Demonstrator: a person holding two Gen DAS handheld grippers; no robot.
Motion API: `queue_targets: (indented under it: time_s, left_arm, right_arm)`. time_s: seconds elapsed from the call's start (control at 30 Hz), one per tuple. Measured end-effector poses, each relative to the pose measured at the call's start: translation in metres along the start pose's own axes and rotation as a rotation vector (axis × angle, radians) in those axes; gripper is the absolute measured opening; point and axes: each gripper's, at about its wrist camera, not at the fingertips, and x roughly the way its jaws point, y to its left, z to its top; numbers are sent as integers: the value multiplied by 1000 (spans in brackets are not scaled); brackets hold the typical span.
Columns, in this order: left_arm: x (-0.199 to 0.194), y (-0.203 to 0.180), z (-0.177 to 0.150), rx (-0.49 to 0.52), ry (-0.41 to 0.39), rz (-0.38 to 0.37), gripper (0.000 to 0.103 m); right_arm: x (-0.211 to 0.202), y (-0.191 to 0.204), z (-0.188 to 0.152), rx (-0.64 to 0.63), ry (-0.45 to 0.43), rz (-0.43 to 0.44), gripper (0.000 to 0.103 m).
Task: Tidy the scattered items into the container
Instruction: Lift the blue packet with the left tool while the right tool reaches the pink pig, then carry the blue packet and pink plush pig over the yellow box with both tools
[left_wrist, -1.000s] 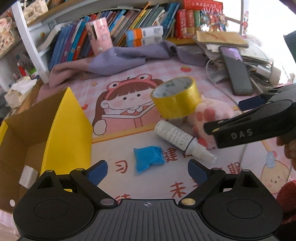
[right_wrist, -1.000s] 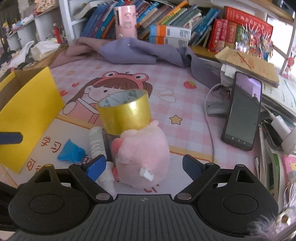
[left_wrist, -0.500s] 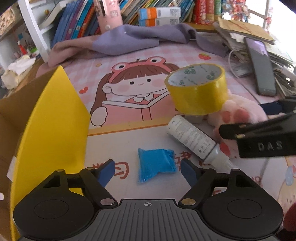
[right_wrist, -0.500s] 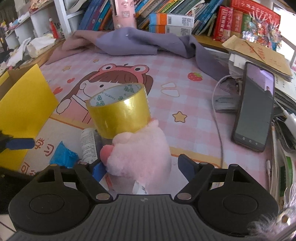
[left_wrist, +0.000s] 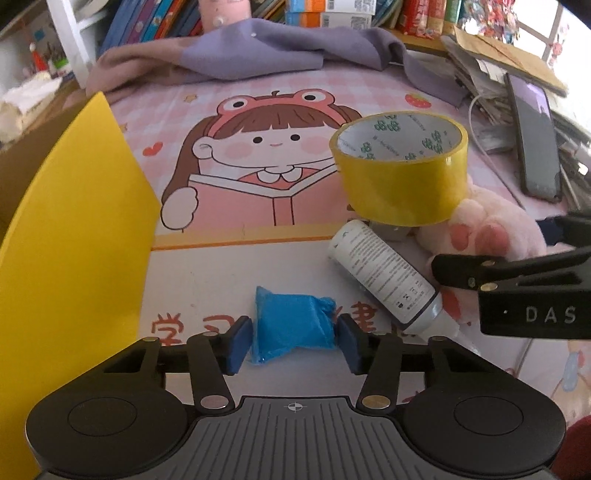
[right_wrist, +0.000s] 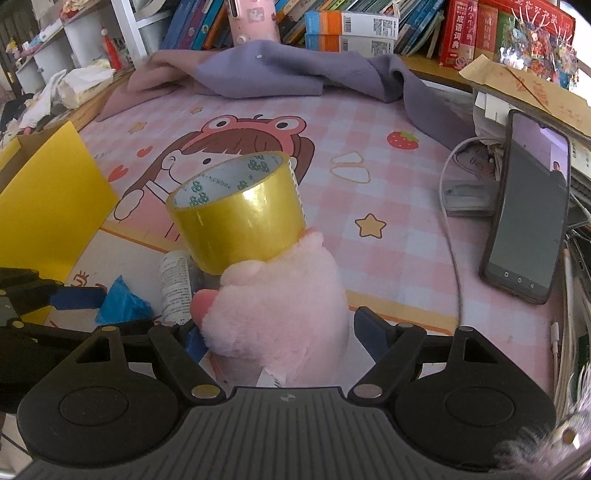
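The left gripper (left_wrist: 293, 341) pinches the crumpled blue plastic packet (left_wrist: 291, 325) lying on the mat, blue pads against both its sides; the right gripper (right_wrist: 275, 332), its arm lettered "DAS" in the left view, stands spread around the fluffy pink plush toy (right_wrist: 277, 310), left pad touching, right pad apart; beside the toy lies a white printed-label bottle (left_wrist: 384, 275), text too small to read; a yellow tape roll (left_wrist: 400, 168) with green clover logos sits above it; the yellow-flapped cardboard box (left_wrist: 74, 236) stands left; red characters on the cartoon-girl desk mat (left_wrist: 258, 147).

Pink cartoon desk mat (left_wrist: 229, 92); bookshelf (right_wrist: 351, 22) behind; bright window (left_wrist: 576, 40) at right
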Motion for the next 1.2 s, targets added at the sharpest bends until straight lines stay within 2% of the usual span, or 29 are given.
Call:
queue_targets:
  time_s: [0.33,0.63,0.8,0.93,1.03,1.2]
  left_arm:
    - [-11,-2,-1,12,-29,-27,38]
    - [-35,-8,-6,14,-77,-41,37]
    - [-45,-9,-11,13,-101,-49,36]
    - [-48,-9,-15,-9,-104,-62,36]
    - [-51,-12,-17,-15,-114,-71,35]
    - [-54,-18,-20,-19,-122,-94,35]
  right_arm:
    - [-6,4,-1,-16,10,9,61]
    - [-19,-10,-7,61,-15,-15,61]
    - [-30,-5,-12,28,-43,-5,61]
    - [-28,-1,-19,-5,5,-45,61]
    - [-33,-5,-22,-2,0,-82,61]
    - [-39,-12,-30,14,1,-47,61]
